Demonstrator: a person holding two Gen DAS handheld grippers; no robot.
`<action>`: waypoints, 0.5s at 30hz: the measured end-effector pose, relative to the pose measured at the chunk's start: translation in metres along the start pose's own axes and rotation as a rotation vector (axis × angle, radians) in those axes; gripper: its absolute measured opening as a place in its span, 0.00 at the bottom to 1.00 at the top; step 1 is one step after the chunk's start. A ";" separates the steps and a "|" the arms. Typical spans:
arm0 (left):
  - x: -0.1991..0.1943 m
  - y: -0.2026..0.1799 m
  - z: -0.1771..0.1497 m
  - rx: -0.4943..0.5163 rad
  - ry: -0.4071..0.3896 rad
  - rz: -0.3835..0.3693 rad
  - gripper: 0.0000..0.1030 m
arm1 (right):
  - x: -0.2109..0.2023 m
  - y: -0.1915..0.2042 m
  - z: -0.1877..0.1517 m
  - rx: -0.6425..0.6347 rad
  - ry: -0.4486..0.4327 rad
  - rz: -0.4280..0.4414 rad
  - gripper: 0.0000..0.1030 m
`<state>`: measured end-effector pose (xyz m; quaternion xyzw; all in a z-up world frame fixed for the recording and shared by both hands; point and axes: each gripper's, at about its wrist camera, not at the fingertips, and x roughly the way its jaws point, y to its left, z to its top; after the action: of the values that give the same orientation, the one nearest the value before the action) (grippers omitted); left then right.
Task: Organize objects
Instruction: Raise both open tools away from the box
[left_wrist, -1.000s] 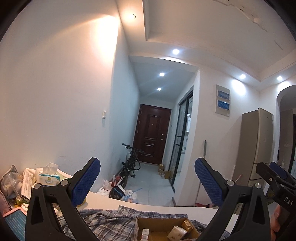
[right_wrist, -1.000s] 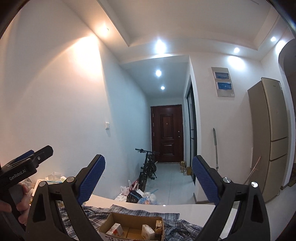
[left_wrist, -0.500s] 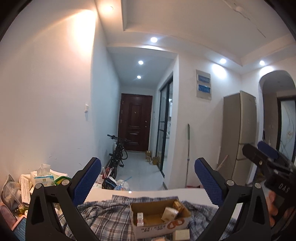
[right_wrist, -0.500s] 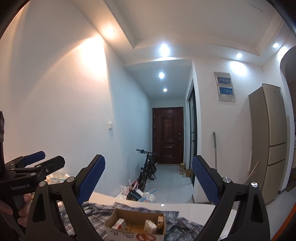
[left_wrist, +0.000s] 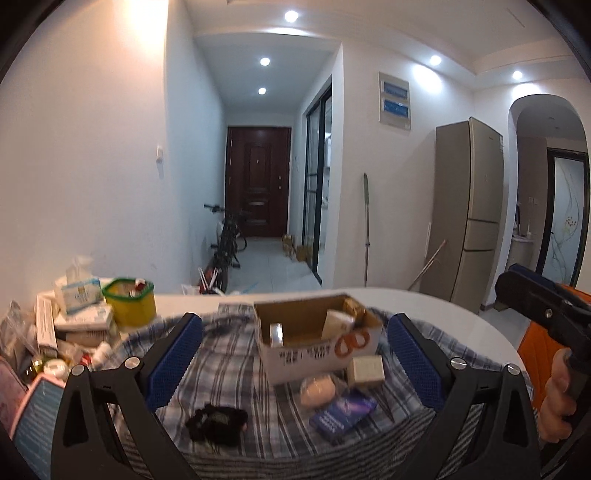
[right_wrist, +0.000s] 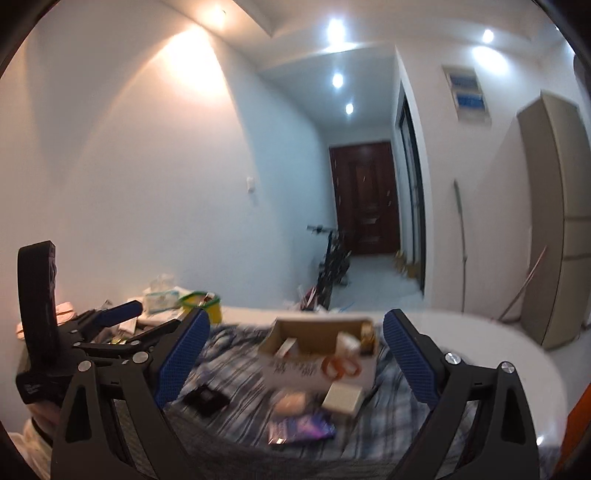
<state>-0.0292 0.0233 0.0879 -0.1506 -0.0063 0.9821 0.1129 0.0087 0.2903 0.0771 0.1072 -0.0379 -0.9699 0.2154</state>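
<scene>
Objects for sorting lie loose on a plaid cloth (left_wrist: 236, 373) over the white desk (left_wrist: 443, 314). Nearest us, between the left tongs (left_wrist: 293, 360), spread wide and empty: a black bundle (left_wrist: 216, 424) and a purple packet (left_wrist: 343, 408). Just beyond: a pale round item (left_wrist: 317, 387) and a small cream box (left_wrist: 365, 369), both close to the front of the carton (left_wrist: 314, 354). The carton already holds a few small boxes; orange scissors (left_wrist: 351, 341) lie against its front. The right tongs (right_wrist: 291, 360) also stand apart, gripping nothing, hovering before the same group. Farther left we note a yellow tub (left_wrist: 129, 301) and a tissue pack (left_wrist: 77, 291) amid clutter.

We judge the step as the approach, nothing yet picked. Next move: lower one pair of tongs over a loose item, likely the cream box, close on it, and lift it into the carton.
</scene>
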 end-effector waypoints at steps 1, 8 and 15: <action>0.002 0.001 -0.008 -0.001 0.014 0.008 0.99 | 0.003 -0.003 -0.006 0.020 0.013 -0.007 0.92; 0.017 0.011 -0.067 -0.026 0.163 0.021 0.99 | 0.020 -0.011 -0.049 0.061 0.162 -0.028 0.92; 0.033 0.031 -0.105 -0.089 0.275 0.047 0.99 | 0.035 -0.016 -0.079 0.099 0.259 -0.087 0.92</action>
<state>-0.0354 -0.0021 -0.0237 -0.2887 -0.0310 0.9533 0.0831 -0.0114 0.2875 -0.0088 0.2434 -0.0531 -0.9533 0.1709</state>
